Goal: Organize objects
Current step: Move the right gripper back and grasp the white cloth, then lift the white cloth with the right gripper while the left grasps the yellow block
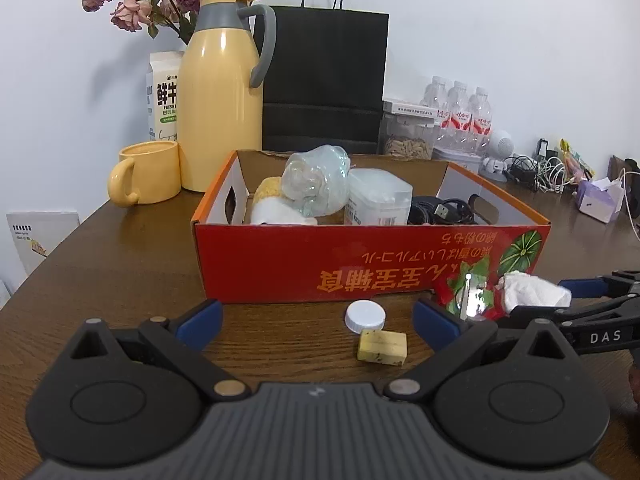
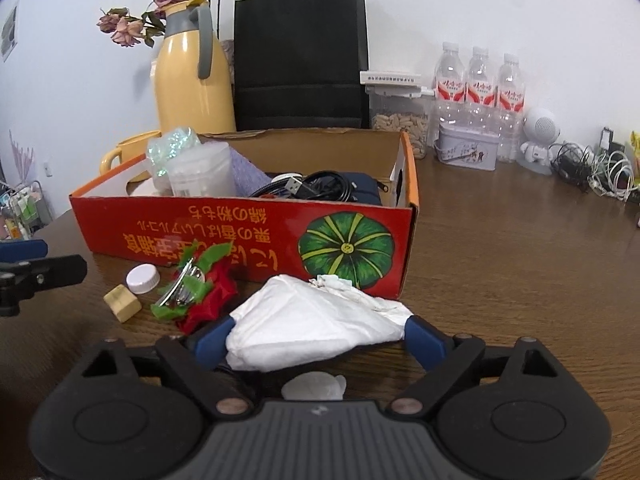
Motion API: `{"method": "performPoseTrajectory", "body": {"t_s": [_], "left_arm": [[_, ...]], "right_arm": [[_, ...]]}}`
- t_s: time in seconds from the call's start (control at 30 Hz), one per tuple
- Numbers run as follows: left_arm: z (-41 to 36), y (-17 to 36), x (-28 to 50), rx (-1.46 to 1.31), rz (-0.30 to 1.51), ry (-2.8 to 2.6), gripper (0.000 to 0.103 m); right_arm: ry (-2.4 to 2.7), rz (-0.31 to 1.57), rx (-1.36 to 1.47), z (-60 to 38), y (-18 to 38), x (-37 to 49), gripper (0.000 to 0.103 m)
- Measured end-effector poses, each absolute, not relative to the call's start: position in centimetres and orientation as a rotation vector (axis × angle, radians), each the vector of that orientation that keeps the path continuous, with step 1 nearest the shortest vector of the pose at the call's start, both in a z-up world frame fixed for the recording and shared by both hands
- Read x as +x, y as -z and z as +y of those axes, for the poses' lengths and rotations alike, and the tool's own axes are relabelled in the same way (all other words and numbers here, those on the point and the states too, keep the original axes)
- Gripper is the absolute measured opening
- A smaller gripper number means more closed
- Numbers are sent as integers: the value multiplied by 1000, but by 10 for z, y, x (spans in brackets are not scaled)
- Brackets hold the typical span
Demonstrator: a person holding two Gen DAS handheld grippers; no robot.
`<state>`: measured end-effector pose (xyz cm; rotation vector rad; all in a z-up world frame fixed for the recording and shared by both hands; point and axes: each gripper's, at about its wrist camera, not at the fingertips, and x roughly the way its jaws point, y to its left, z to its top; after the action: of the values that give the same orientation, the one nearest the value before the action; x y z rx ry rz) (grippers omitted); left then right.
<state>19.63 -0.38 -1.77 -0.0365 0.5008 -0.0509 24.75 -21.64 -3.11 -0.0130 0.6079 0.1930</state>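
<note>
Red cardboard box (image 1: pixel 372 264) sits mid-counter (image 1: pixel 120 264), holding a crumpled clear plastic bottle (image 1: pixel 316 180), a white container (image 1: pixel 380 200) and a black USB cable (image 1: pixel 444 210). Left wrist view: your left claw (image 1: pixel 318 314) stands wide, nothing between its pads; a white bottle cap (image 1: pixel 365 315) and a yellowish block (image 1: pixel 382 347) lie on the counter in the gap. Yellow thermos (image 1: pixel 220 92) and yellow mug (image 1: pixel 148 172) stand behind the box on the left.

Right wrist view: your right claw (image 2: pixel 320 330) is spread wide around a white face mask (image 2: pixel 312 320) lying just in front of the box (image 2: pixel 240 232); its blue pads (image 2: pixel 214 334) flank the mask, but I can't tell if they press it. A red-and-green decoration (image 2: pixel 200 292) lies just left of the mask.
</note>
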Motion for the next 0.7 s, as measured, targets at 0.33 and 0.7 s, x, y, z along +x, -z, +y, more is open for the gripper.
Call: {"method": "performPoseTrajectory", "body": {"t_s": [0.33, 0.7], "left_arm": [[-8, 26, 204, -14, 553, 52, 103], [-29, 36, 216, 42, 611, 132, 89]], "right_arm": [[-158, 533, -31, -219, 22, 235, 88], [-177, 481, -30, -217, 15, 226, 88]]}}
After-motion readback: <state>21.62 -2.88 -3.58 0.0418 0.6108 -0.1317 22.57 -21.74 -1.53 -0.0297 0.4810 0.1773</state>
